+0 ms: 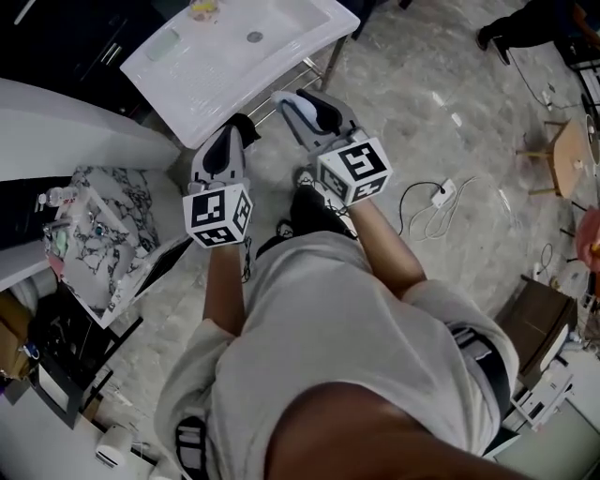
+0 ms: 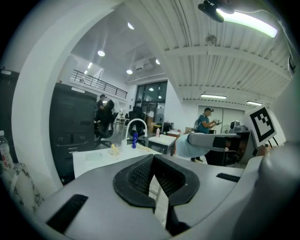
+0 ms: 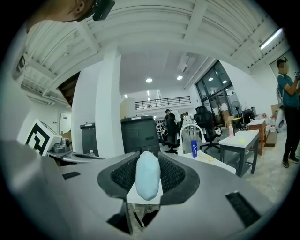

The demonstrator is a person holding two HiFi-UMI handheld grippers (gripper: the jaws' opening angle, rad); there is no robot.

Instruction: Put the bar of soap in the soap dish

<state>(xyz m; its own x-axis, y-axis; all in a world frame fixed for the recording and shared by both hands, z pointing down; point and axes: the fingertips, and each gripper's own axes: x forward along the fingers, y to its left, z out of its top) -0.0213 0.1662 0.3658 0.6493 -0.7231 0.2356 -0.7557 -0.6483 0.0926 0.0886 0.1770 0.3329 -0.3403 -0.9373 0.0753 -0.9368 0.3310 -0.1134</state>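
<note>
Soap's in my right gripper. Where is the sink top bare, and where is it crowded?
Bare: the sink from the drain to its near edge and right corner, plus the strip nearer than the dish. Crowded: the far left, where the dish and a yellow item sit close.

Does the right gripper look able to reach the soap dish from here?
Probably yes: the right gripper, shut on the soap bar, is by the sink top's near edge, with nothing standing between it and the soap dish.
</note>
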